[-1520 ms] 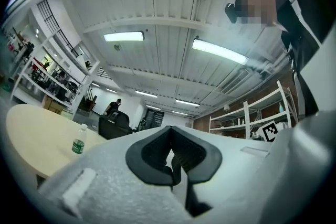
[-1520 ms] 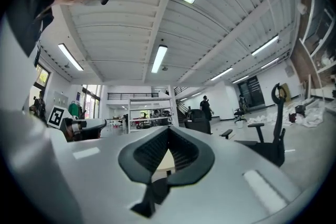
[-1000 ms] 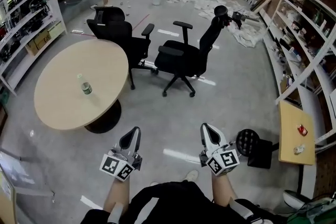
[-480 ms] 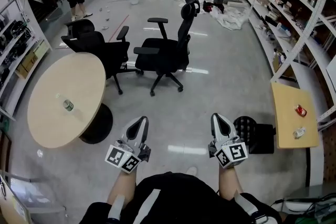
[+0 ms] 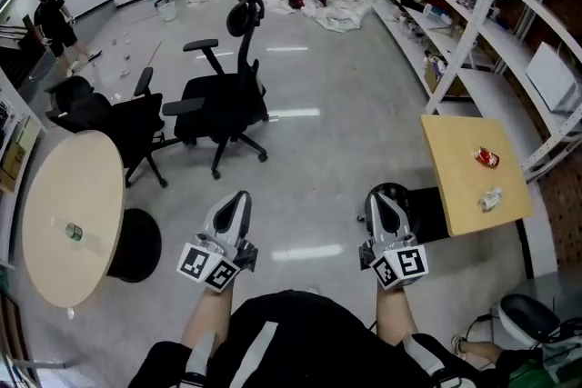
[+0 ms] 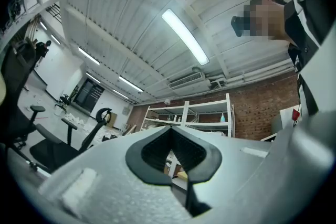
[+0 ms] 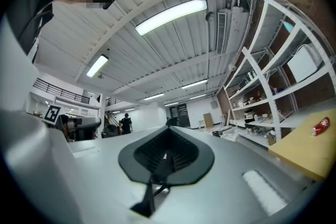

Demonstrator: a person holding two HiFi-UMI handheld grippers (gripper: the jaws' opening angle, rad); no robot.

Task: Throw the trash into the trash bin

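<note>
Head view: nothing done yet imo, left gripper (image 5: 235, 203) & right gripper (image 5: 381, 200) both closed w/ nothing in them, trash (red can (image 5: 486, 158), crumpled clear bit (image 5: 489, 199)) sits on the square table (image 5: 455, 186), bin (image 5: 396, 192) on the floor just beside it, so grab + drop are left.

Bin (image 5: 406, 195) just ahead of right gripper (image 5: 383, 195), square table (image 5: 455, 186) to its right (can (image 5: 486, 158) and bottle (image 5: 490, 199) on top), round table (image 5: 64, 186) way left.
</note>
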